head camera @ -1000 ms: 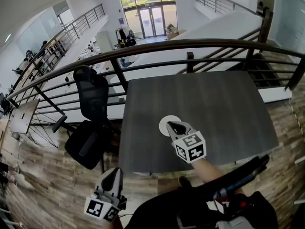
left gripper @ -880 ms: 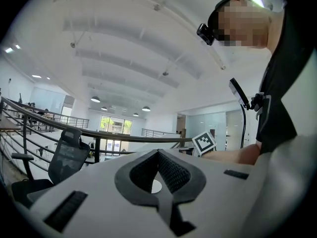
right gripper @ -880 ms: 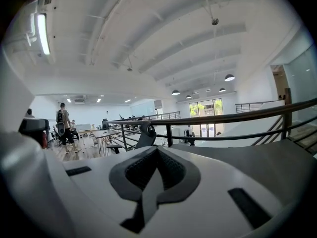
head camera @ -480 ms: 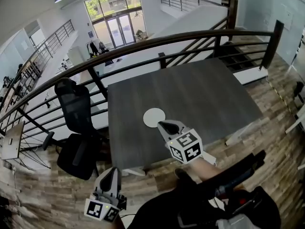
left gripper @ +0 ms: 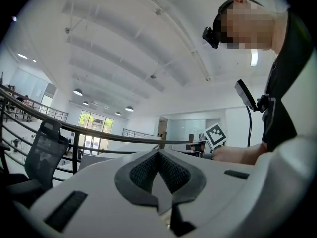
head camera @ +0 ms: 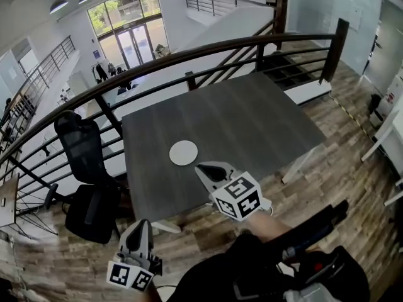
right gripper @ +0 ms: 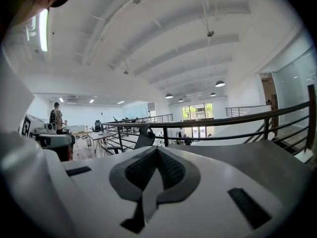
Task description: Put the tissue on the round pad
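two grippers: left gripper (head camera: 139, 230) and right gripper (head camera: 203, 170) were closed, empty.
round pad (head camera: 183, 152): was bare; no tissue seen, placing could stall.

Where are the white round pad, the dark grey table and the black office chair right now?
white round pad (head camera: 183, 153): head view, centre of the disc.
dark grey table (head camera: 252, 115): head view, bare middle of the top.
black office chair (head camera: 80, 147): head view, mesh backrest.

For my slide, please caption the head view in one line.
Right gripper, jaws shut, hovers near the bare round pad on a grey table beside a black chair.
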{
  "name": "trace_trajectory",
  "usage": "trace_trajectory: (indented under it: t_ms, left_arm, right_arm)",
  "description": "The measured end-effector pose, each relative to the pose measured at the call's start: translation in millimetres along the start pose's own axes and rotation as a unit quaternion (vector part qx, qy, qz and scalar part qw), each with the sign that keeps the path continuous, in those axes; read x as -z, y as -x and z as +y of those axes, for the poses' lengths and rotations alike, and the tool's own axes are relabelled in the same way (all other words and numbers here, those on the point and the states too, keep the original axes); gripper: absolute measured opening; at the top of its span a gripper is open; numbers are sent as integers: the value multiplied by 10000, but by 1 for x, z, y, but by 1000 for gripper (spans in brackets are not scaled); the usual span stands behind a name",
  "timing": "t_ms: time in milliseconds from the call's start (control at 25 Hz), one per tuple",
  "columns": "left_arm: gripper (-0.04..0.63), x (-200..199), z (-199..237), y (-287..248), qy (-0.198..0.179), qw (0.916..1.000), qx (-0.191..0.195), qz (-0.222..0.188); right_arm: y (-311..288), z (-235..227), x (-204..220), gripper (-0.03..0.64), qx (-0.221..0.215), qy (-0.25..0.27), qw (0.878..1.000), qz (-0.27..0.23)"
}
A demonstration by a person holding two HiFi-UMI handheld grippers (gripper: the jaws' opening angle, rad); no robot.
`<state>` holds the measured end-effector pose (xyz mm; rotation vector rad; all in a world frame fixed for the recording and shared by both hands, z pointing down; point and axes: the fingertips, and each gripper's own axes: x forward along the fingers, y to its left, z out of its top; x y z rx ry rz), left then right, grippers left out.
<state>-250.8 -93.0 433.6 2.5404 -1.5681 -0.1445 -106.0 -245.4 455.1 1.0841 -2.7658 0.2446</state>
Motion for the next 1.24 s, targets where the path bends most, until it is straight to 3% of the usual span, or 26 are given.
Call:
trace_trajectory:
  t_ms: [560,1240]
  left_arm:
    - [3,-11,-51,-66,-46,9999,-65,-75]
    - [3,-5,-81,-107,-66,9999,-102,-80]
  right_arm:
    - [44,-38,-22,2,-495,37,9986,-168]
    - [75,-72,-21,2,-584,34,9981,-205]
